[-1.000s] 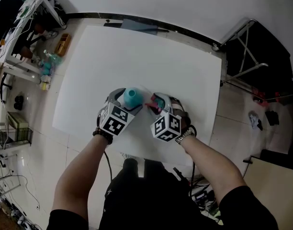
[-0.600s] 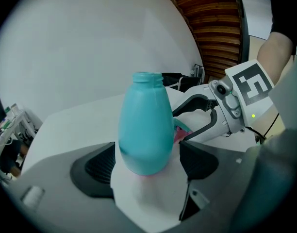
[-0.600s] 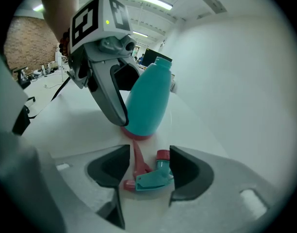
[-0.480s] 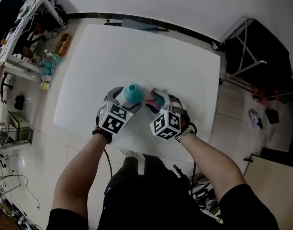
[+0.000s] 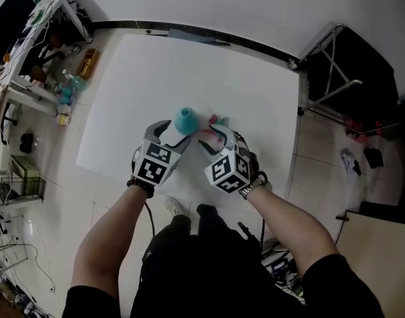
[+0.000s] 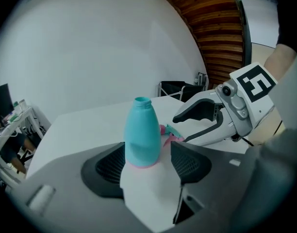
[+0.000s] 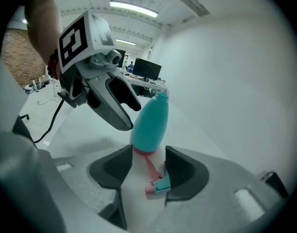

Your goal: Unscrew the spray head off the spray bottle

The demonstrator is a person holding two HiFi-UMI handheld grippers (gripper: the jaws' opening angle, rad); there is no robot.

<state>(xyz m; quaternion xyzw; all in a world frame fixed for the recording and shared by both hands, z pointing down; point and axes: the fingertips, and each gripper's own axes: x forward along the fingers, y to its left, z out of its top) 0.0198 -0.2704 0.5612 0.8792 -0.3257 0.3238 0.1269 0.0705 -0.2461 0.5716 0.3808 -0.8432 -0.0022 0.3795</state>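
Observation:
A teal spray bottle [image 5: 184, 120] stands upright on the white table [image 5: 249, 78]; its neck [image 6: 142, 101] is bare. The pink and teal spray head [image 5: 214, 120] lies on its side just right of the bottle [image 7: 151, 123]. My left gripper [image 5: 173, 133] is open just short of the bottle [image 6: 142, 135], pads apart from it; its jaws have just been closing with nothing gripped. My right gripper [image 5: 213, 138] is open above the table. The spray head [image 7: 157, 182] lies loose on the table below its right pad. Its jaws have just been closing too.
The table's near edge [image 5: 189, 201] runs under my wrists. Cluttered shelves [image 5: 47, 38] stand at the left on the floor, a folding metal stand [image 5: 331, 58] at the right. My left gripper [image 7: 112, 101] hangs close to the bottle's left side.
Both grippers have drawn back toward me and lifted. The left one was round the bottle a second ago and now sits short of it. The spray head stays on the table.

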